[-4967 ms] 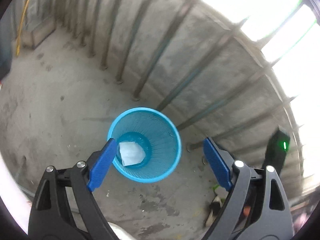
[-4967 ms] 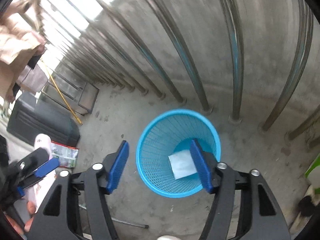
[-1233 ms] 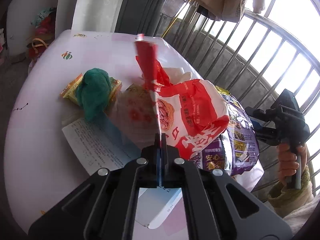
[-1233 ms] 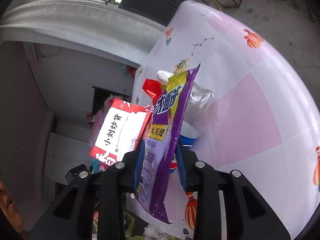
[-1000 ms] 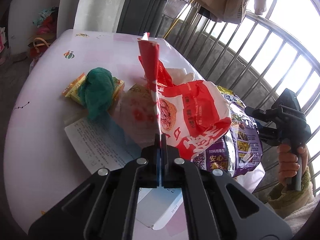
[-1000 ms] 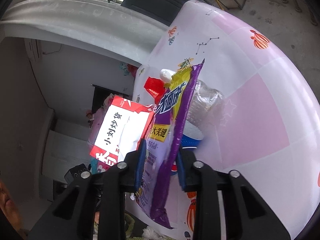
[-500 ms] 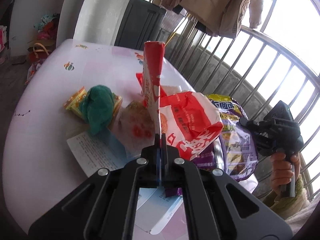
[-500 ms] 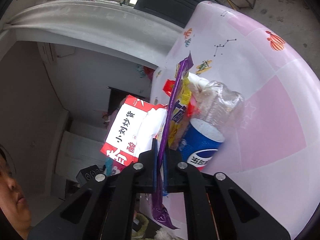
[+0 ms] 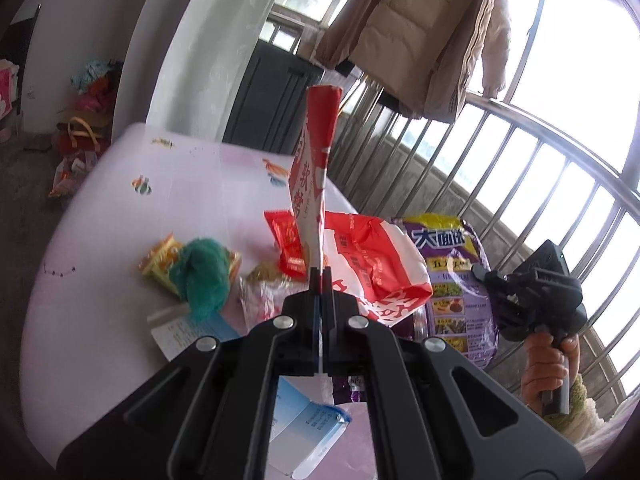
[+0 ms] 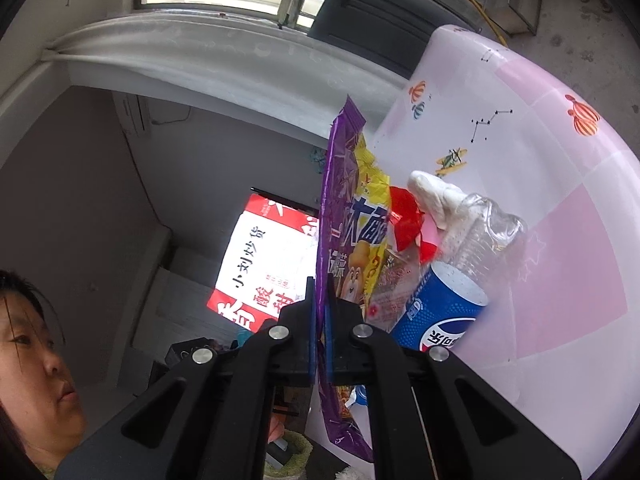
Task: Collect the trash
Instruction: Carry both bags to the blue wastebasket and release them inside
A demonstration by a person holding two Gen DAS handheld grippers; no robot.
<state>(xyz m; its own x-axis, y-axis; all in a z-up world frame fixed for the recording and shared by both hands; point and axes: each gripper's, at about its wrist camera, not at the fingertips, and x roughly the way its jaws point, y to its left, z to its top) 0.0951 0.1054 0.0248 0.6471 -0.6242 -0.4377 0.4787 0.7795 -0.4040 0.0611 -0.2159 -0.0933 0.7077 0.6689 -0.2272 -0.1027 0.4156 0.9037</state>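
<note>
My left gripper (image 9: 319, 276) is shut on a red and white snack bag (image 9: 372, 264), held by its edge above the pink table (image 9: 100, 280). My right gripper (image 10: 319, 284) is shut on a purple and yellow snack bag (image 10: 352, 216), lifted off the table (image 10: 560, 240). In the left wrist view the purple bag (image 9: 452, 280) hangs from the right gripper (image 9: 532, 296) at the right. The red and white bag (image 10: 264, 264) shows behind the purple one in the right wrist view.
On the table lie a green cloth (image 9: 202, 276) over a yellow wrapper, a small red packet (image 9: 286, 248), a clear wrapper (image 9: 264, 300), a printed leaflet (image 9: 192, 328), a Pepsi bottle (image 10: 452, 284) and a white crumpled tissue (image 10: 436, 196). Metal railings (image 9: 500, 184) stand behind.
Both bags have risen higher off the table since half a second ago. Five seconds ago both grippers were open over a blue bin on the floor.
</note>
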